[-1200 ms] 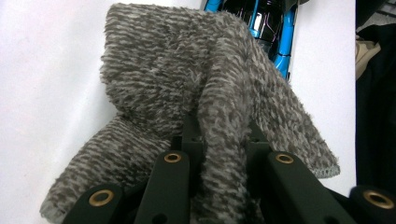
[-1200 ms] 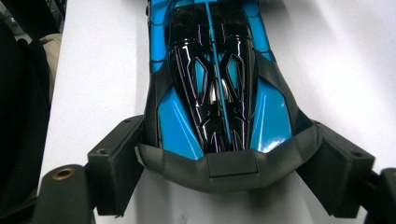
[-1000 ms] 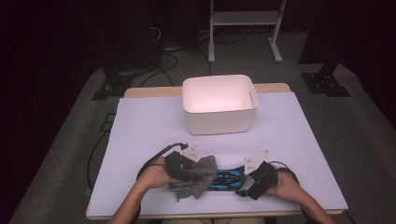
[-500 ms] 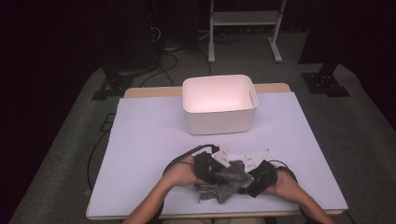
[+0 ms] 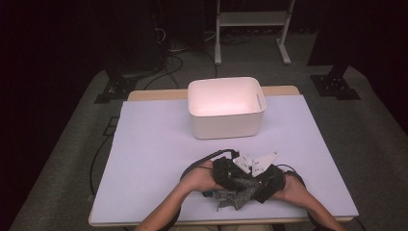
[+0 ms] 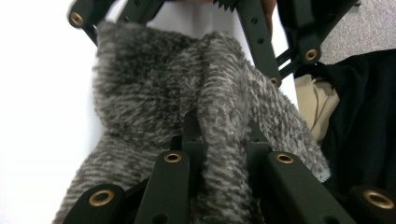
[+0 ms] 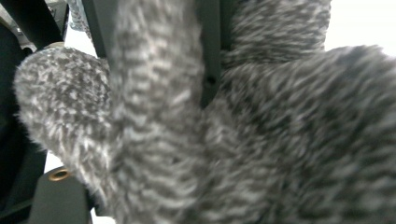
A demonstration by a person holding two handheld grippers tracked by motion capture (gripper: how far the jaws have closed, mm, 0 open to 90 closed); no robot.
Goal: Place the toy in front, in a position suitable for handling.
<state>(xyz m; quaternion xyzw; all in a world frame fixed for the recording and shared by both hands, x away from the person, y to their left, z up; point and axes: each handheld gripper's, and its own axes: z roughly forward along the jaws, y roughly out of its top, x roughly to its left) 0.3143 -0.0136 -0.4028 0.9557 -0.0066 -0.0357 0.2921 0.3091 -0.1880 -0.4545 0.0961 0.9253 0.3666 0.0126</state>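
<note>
Between both tools hangs the fuzzy grey sock (image 5: 235,195): left tool (image 5: 226,173) clamped on it, right tool (image 5: 269,185) spread inside it. Left tool has slid rightward, now beside the right.

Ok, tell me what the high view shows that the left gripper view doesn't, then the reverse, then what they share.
High view alone: the white bin standing empty at the far middle of the pale table, both forearms coming in from the bottom, and the right gripper meeting the left gripper near the front edge.

Left gripper view alone: the fuzzy texture close up, with the left gripper's jaws pinching a fold of the cloth.

Both: the grey fuzzy cloth, bunched between the two grippers over the table.
</note>
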